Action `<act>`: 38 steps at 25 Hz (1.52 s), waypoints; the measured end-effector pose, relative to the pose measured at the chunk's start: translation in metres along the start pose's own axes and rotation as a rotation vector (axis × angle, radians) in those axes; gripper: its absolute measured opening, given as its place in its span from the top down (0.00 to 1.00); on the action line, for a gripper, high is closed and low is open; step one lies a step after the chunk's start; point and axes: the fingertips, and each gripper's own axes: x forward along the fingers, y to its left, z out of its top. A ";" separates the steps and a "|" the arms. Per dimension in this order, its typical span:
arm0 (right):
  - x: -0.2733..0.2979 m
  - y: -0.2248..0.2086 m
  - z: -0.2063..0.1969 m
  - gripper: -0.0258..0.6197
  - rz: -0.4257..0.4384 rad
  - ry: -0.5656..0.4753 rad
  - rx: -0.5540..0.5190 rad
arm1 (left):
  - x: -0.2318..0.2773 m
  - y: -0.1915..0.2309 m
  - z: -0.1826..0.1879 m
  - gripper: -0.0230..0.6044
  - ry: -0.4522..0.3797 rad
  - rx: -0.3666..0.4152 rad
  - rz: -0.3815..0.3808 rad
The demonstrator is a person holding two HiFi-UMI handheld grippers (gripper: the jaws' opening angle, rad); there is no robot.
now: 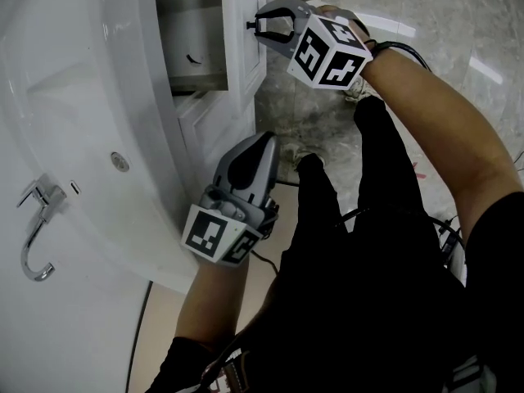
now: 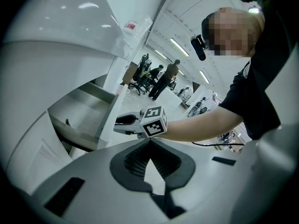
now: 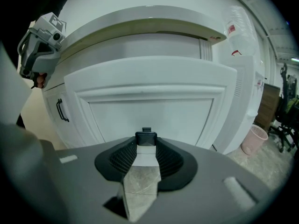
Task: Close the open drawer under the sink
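Sink (image 1: 90,121) fills the left of the head view, faucet (image 1: 37,228) at far left. Lower centre is my left gripper (image 1: 264,142), fingers pressed together on nothing, hanging beside the cabinet front below the drawer, no part in this. Upper centre is the drawer (image 1: 242,51) under the sink, pulled out, front panel well proud of the cabinet. Inside is mostly bare, with one small dark item I can't identify. Just right of the panel is my right gripper (image 1: 260,25), fingers narrow and pinched on the small dark knob (image 1: 250,24). The right gripper view shows the knob between my fingertips with the panel square ahead. Handling guess: rigid glossy panel, drawer likely light since near empty, should run on slides. The knob is small and smooth and could slip out. It's the only real hold. Closing likely needs a straight push through it, mid-panel. An off-centre shove may rack the drawer. Ease in, no slam.
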 end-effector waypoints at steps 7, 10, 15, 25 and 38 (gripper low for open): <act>0.009 0.002 0.008 0.77 0.000 -0.014 0.004 | -0.001 0.017 -0.006 0.98 0.019 0.030 0.075; 0.016 0.002 0.013 0.77 0.003 -0.014 0.002 | -0.003 0.024 -0.001 0.98 0.010 0.025 0.081; 0.019 0.001 0.014 0.77 0.003 -0.017 -0.001 | 0.001 0.022 -0.002 0.98 0.012 0.023 0.076; 0.030 0.001 0.021 0.77 0.009 -0.023 -0.008 | 0.000 0.021 -0.007 0.98 0.019 0.019 0.070; 0.035 0.000 0.028 0.77 -0.013 -0.040 0.000 | 0.000 0.011 -0.016 0.98 0.013 0.021 0.058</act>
